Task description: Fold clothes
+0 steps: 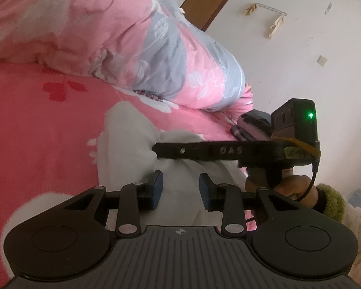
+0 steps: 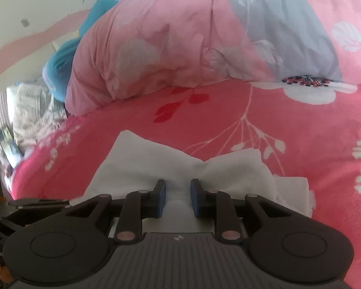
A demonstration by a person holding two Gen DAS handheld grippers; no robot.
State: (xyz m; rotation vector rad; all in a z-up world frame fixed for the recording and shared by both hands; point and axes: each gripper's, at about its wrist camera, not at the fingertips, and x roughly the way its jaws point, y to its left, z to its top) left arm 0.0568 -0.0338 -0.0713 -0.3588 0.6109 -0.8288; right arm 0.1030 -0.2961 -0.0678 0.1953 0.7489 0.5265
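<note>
A white garment (image 1: 132, 132) lies bunched on the pink flowered bed sheet (image 1: 48, 132). In the left wrist view my left gripper (image 1: 180, 190) has a ridge of this cloth filling the gap between its blue pads. My right gripper's black finger (image 1: 192, 150) reaches across from the right, its tip resting on the same cloth, and a person's hand (image 1: 298, 187) holds its handle. In the right wrist view the white garment (image 2: 137, 163) gathers into a bow-tie shape. Its creases run into my right gripper (image 2: 178, 192), whose pads pinch it.
A thick pink and grey flowered quilt (image 1: 84, 24) (image 2: 180, 36) is heaped along the far side of the bed. Blue clothing (image 2: 60, 67) and a pale crumpled pile (image 2: 29, 110) lie at the left. A white wall (image 1: 276, 60) stands to the right.
</note>
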